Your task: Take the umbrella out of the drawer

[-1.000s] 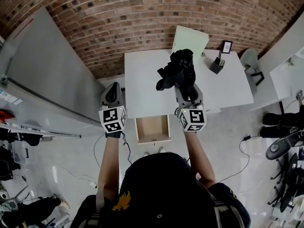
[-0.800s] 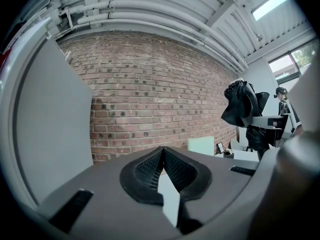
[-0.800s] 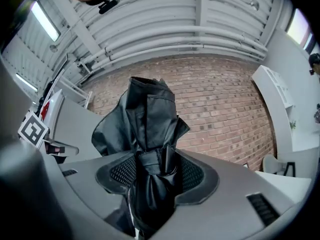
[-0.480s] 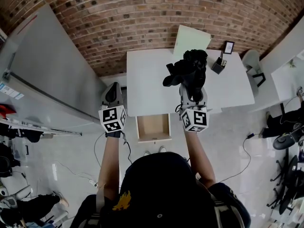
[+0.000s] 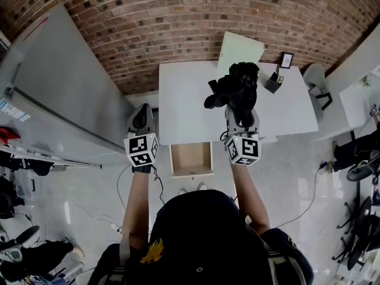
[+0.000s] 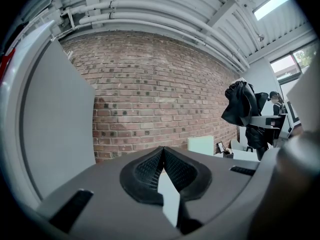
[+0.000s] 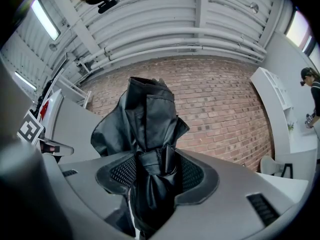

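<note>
The person stands at the near edge of the white bench with both arms stretched forward. Straight ahead at twelve o'clock the drawer is pulled out of the bench front, its pale wooden bottom showing.

At eleven o'clock from the drawer, the left tongs are held just off the bench's left edge, over the floor. In their own view the two ribbed pads meet at the tip with nothing gripped between them.

At one o'clock from the drawer, the right tongs are raised over the bench top and clamped on the black umbrella, which is well clear of the drawer. It is folded, and the pads press on either side of it at the strap that wraps the fabric. The loose bunched cloth sticks out past the tips.

Farther back at two o'clock, a small dark holder and a picture frame stand on the bench. A pale green board is at the bench's far edge at twelve o'clock. A grey partition runs away at ten o'clock, and the brick wall closes the far side.
</note>
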Demonstrator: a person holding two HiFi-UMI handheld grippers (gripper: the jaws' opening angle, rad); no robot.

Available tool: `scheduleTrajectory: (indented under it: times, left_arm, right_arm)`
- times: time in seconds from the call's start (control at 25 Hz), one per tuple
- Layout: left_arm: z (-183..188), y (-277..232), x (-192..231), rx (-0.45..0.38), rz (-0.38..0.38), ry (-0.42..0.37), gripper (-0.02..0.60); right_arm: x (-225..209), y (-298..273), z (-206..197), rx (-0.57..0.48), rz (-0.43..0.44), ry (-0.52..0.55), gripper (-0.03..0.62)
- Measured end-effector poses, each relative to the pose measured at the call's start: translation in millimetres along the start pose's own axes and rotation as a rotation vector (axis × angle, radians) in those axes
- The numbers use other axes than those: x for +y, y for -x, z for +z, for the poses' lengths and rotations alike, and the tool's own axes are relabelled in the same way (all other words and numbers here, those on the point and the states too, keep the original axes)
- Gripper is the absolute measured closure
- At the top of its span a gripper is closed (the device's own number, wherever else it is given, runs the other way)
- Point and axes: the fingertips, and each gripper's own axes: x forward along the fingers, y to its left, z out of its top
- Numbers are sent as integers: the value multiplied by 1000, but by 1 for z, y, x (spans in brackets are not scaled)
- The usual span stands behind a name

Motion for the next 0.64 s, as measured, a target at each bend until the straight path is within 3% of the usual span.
scheduleTrajectory:
  times: [0.64]
  left_arm:
    - [5, 0, -6, -8, -11, -5, 563]
  right_arm:
    - [-1, -9, 11, -21, 7, -14, 355]
